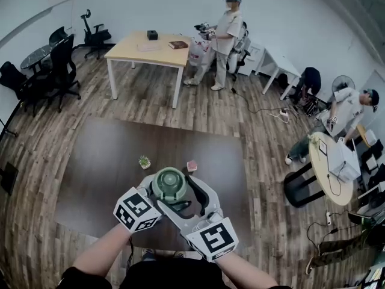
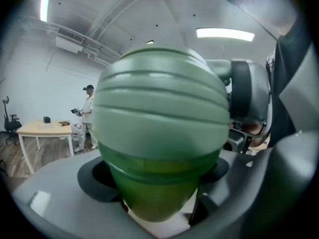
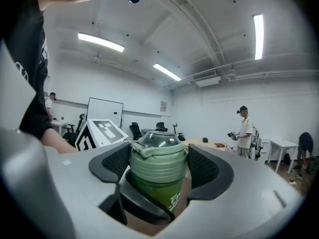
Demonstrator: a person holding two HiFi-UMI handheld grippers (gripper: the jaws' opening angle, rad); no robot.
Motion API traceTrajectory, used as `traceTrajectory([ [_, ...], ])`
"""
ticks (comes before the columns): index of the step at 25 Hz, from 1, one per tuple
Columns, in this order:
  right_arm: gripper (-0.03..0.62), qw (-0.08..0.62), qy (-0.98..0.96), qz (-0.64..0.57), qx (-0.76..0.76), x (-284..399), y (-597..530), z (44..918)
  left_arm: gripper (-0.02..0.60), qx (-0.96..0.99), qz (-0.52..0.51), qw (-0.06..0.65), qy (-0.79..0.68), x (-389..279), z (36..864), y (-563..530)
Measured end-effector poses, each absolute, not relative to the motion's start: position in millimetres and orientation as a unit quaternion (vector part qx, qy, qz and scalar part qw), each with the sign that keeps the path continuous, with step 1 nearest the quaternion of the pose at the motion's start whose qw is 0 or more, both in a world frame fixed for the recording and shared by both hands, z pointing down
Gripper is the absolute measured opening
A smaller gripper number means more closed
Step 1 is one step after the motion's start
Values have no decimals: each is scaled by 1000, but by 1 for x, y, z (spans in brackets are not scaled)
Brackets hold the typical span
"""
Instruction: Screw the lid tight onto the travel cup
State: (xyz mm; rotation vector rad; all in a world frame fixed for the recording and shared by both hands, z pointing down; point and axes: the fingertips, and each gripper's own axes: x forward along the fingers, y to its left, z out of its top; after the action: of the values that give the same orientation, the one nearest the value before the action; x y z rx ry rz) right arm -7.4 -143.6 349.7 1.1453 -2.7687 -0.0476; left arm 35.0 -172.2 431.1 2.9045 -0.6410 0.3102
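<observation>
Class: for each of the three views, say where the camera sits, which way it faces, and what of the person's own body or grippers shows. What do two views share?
Head view: on the person's head, facing steeply down at the dark table; forearms, left gripper and right gripper meet at the travel cup.
Left gripper view: rides that gripper, looking along its jaws, which clasp the cup; the lid fills it.
Right gripper view: looks along jaws gripping the lid; sleeve at left.
Shared: both gripper views show the standing person by the wooden table.

The travel cup is over the table, with the left gripper at its left and the right gripper at its right. Behind it on the table, a potted plant stands to the left and a small block to the right.
</observation>
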Motion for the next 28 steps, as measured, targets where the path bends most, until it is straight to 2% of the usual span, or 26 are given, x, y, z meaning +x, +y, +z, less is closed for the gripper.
traceTrajectory([
  [7, 380, 45, -981, -10, 188, 12, -135, 332, 411, 989, 72, 85, -99, 30, 405, -148],
  [12, 389, 37, -999, 4, -36, 9, -103, 326, 411, 993, 98, 45, 47, 41, 401, -94],
  [15, 391, 37, -993, 30, -105, 4, -91, 325, 411, 992, 105, 37, 64, 47, 401, -82],
  [19, 391, 40, -998, 35, -36, -3, -102, 327, 410, 992, 116, 47, -9, 41, 405, -101],
  [28, 396, 49, -965, 56, 252, -14, -134, 345, 408, 977, 113, 74, -163, 28, 422, -147],
])
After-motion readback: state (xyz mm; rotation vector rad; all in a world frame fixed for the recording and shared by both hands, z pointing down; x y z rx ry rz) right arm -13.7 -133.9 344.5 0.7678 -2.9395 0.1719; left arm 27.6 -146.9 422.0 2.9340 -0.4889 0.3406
